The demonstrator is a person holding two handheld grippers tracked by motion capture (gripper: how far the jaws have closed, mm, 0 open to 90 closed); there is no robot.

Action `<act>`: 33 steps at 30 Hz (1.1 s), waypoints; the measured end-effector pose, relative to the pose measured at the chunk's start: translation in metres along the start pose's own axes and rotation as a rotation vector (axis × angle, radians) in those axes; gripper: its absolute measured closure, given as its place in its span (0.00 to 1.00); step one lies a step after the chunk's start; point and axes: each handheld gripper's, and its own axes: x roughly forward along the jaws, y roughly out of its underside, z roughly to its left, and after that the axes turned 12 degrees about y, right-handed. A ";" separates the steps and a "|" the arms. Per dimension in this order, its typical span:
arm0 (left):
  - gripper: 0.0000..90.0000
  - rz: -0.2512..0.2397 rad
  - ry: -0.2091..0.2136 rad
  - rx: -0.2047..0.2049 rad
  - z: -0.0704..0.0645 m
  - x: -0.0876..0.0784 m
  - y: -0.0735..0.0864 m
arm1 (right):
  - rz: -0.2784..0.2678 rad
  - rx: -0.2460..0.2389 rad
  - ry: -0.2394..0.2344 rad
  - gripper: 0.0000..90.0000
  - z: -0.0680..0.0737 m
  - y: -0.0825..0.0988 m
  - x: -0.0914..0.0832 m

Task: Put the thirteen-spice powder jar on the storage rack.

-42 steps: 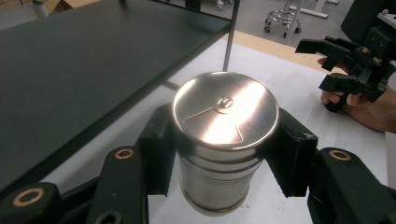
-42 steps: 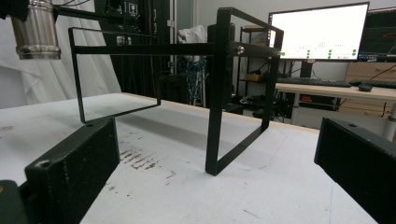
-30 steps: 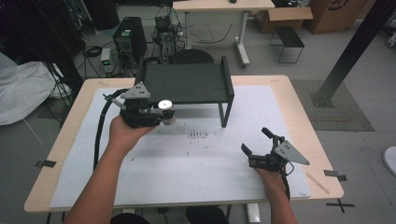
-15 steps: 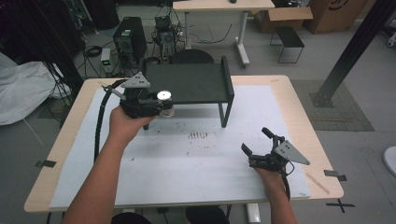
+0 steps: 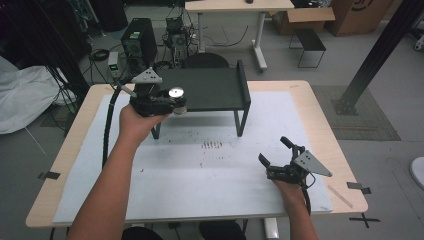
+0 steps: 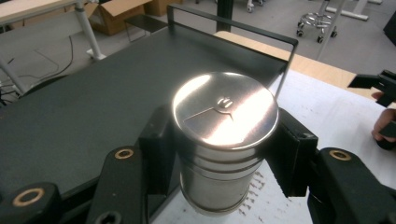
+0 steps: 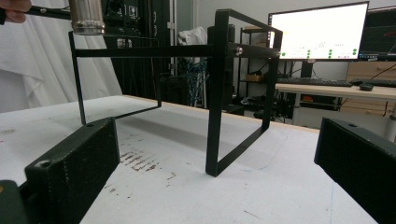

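Observation:
A shiny metal canister with a flat lid is clamped between both pads of my left gripper. It hangs in the air at the front left edge of the black metal shelf, about level with the shelf top. The canister also appears at the top left of the right gripper view, beside the shelf. My right gripper rests low over the white mat at the front right, jaws wide apart with nothing between them.
The shelf stands on thin legs at the back middle of the white mat, which has dark smudges in front of the shelf. A thick cable trails from the left gripper. The wooden table edge lies to the right.
My left hand has lifted the canister up and toward the shelf top's front edge. The right gripper has stayed where it was.

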 end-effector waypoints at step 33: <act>0.54 0.015 -0.090 -0.080 0.037 0.027 -0.007 | 0.004 0.007 0.002 0.00 -0.001 0.000 0.001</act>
